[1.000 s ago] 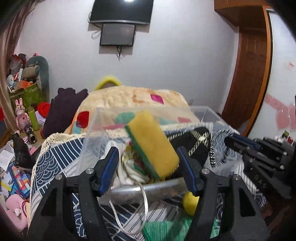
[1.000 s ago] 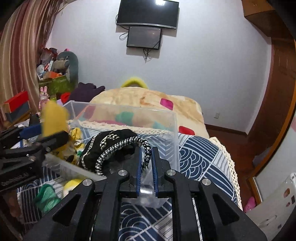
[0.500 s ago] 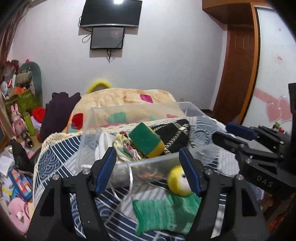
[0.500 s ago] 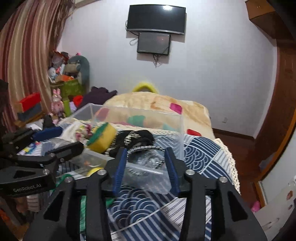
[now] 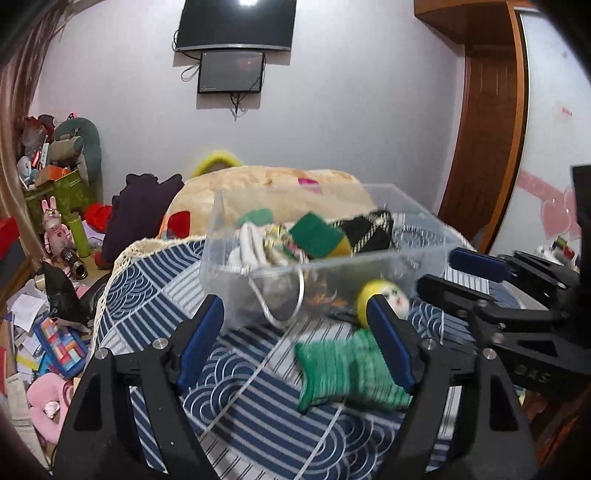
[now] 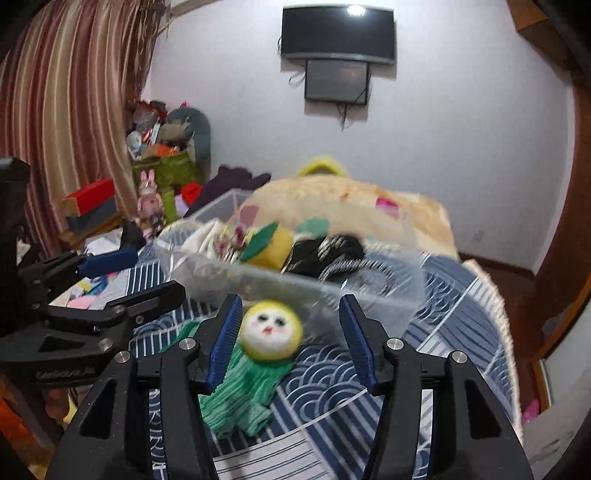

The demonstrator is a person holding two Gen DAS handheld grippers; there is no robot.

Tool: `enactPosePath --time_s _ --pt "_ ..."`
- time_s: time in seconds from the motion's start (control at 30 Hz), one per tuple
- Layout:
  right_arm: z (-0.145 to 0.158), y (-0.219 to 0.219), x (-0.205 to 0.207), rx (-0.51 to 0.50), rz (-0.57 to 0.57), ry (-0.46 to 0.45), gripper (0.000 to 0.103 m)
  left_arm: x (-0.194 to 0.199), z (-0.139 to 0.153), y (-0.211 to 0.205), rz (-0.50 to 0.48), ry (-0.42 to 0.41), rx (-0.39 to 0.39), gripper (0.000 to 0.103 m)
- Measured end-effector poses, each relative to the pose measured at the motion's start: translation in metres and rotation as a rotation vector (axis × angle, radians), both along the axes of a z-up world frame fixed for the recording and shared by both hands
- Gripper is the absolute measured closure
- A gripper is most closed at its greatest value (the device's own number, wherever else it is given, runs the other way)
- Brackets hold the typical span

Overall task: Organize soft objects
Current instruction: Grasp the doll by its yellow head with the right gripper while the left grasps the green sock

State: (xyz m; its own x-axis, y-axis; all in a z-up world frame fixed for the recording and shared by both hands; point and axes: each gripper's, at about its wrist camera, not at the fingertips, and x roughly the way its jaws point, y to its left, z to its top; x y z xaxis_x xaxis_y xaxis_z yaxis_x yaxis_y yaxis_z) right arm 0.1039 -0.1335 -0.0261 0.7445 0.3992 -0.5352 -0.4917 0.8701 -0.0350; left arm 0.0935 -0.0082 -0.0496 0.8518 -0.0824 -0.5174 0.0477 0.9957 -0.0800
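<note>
A clear plastic bin (image 5: 221,258) (image 6: 369,295) stands on the blue patterned bedspread (image 5: 155,295). In it lie a green-and-yellow sponge (image 5: 319,238) (image 6: 267,247), a black-and-white rope item (image 5: 369,229) (image 6: 332,254) and white floral cloth (image 5: 255,247). A doll with a yellow head (image 6: 269,330) (image 5: 384,297) and green knitted body (image 5: 343,369) (image 6: 243,384) lies in front of the bin. My left gripper (image 5: 295,343) is open and empty before the bin. My right gripper (image 6: 291,339) is open, with the doll's head between its fingers, nearer the left one.
A beige blanket (image 5: 266,184) is heaped behind the bin. A white cord (image 5: 258,373) trails from the bin over the bedspread. Toys, papers and boxes clutter the floor at left (image 5: 48,314). A wooden door (image 5: 487,129) is at right. A TV (image 6: 338,35) hangs on the wall.
The left gripper dropped the sponge into the bin and drew back. The right gripper opened, releasing the rope item into the bin, and pulled back over the doll.
</note>
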Motion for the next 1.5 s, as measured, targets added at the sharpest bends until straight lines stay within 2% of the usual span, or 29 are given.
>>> enactPosePath --time_s 0.27,0.43,0.5,0.53,0.67,0.87,1.03,1.17,1.23,1.33,1.4,1.5 --pt "-0.028 0.022 0.013 -0.032 0.020 0.103 0.052 -0.007 -0.016 -0.001 0.004 0.042 0.046 0.023" --pt "-0.035 0.024 0.027 -0.003 0.023 0.171 0.053 -0.010 -0.025 -0.003 -0.018 0.065 0.050 0.023" --pt "-0.035 0.021 0.028 0.014 0.023 0.181 0.062 -0.009 -0.027 -0.006 -0.028 0.074 0.046 0.023" --pt "-0.035 0.019 0.027 0.018 0.028 0.184 0.062 -0.009 -0.028 -0.007 -0.035 0.078 0.038 0.023" --pt "-0.031 0.007 0.018 0.021 0.007 0.148 0.063 -0.006 -0.028 -0.015 -0.057 0.097 0.009 0.023" --pt "-0.019 -0.014 -0.004 -0.015 -0.051 0.061 0.064 -0.003 -0.029 -0.034 -0.107 0.111 -0.003 0.011" --pt "-0.017 -0.027 -0.010 -0.005 -0.067 0.057 0.064 0.007 -0.042 -0.051 -0.157 0.169 0.008 0.010" --pt "-0.016 -0.030 -0.012 0.007 -0.068 0.057 0.064 0.010 -0.048 -0.055 -0.149 0.170 0.001 0.011" --pt "-0.015 -0.031 -0.013 0.012 -0.068 0.055 0.064 0.011 -0.049 -0.057 -0.153 0.171 0.004 0.019" --pt "-0.014 -0.031 -0.014 0.021 -0.068 0.055 0.063 0.010 -0.050 -0.057 -0.170 0.168 0.005 0.041" --pt "-0.013 -0.030 -0.015 0.031 -0.065 0.055 0.063 0.010 -0.051 -0.058 -0.203 0.179 -0.020 0.066" --pt "-0.012 -0.029 -0.016 0.036 -0.064 0.051 0.063 0.007 -0.049 -0.061 -0.228 0.159 -0.014 0.081"
